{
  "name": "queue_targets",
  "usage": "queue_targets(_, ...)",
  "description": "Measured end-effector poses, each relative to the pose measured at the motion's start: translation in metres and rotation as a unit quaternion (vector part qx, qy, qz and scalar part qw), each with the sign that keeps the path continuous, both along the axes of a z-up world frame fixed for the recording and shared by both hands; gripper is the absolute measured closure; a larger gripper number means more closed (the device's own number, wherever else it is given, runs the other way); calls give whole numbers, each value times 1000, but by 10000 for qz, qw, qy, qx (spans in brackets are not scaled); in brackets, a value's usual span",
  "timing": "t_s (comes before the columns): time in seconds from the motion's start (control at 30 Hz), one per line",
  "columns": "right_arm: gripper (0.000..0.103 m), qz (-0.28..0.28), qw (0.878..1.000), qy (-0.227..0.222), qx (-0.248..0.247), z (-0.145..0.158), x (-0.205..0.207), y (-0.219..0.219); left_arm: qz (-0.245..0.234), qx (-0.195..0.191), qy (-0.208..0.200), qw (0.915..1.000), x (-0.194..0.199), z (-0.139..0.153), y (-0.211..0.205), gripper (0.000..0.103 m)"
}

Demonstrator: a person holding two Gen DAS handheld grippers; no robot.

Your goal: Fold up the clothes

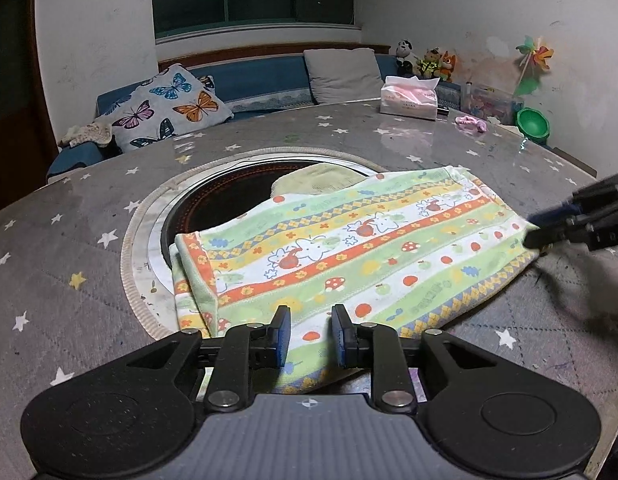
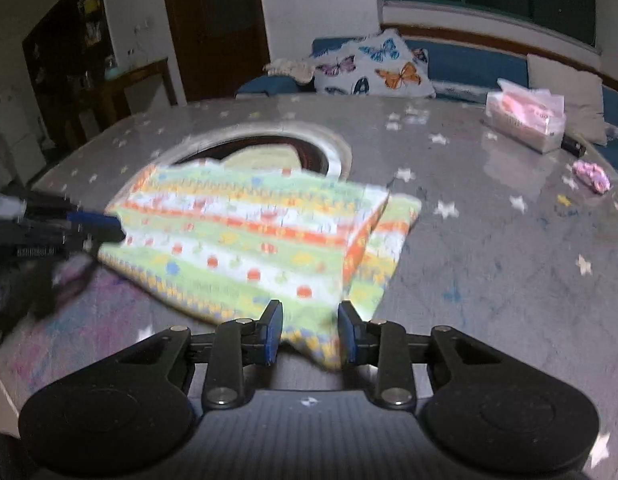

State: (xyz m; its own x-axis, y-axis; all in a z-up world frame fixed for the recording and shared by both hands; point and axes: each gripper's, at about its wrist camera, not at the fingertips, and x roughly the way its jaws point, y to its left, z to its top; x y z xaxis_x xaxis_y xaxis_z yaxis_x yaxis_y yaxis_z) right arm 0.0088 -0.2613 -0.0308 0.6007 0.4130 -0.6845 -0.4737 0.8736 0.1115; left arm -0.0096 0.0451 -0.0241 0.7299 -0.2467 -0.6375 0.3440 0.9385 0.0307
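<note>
L gripper (image 1: 309, 334) nearest, jaws narrow w/ near edge of the striped cloth (image 1: 349, 256) between the pads; can't tell if pads pinch it. R gripper (image 2: 311, 334) same at its corner, fabric between pads, frame blurred. Cloth lies folded on star-print table (image 1: 89, 208), partly over the round recess (image 1: 229, 196). Farther: tissue box (image 1: 409, 102), butterfly pillow (image 1: 173, 108).

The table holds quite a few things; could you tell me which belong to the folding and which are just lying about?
Belong to the folding:
striped towel
left gripper
right gripper

Just lying about:
tissue pack
pink scrunchie
green bowl
pale cloth in the round recess
</note>
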Motion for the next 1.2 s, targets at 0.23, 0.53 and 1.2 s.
queue_targets(0.23, 88, 24, 10000, 52, -1, 0, -5, -5, -22, 17, 9, 10000, 0, 0, 2, 77)
queue_targets(0.53, 87, 47, 9998, 173, -83, 9, 0, -8, -9, 35, 31, 10000, -1, 5, 5, 74)
queue_targets(1.2, 92, -495, 9975, 140, 475, -8, 116, 24, 737, 15, 190, 9971, 75, 5, 40, 75)
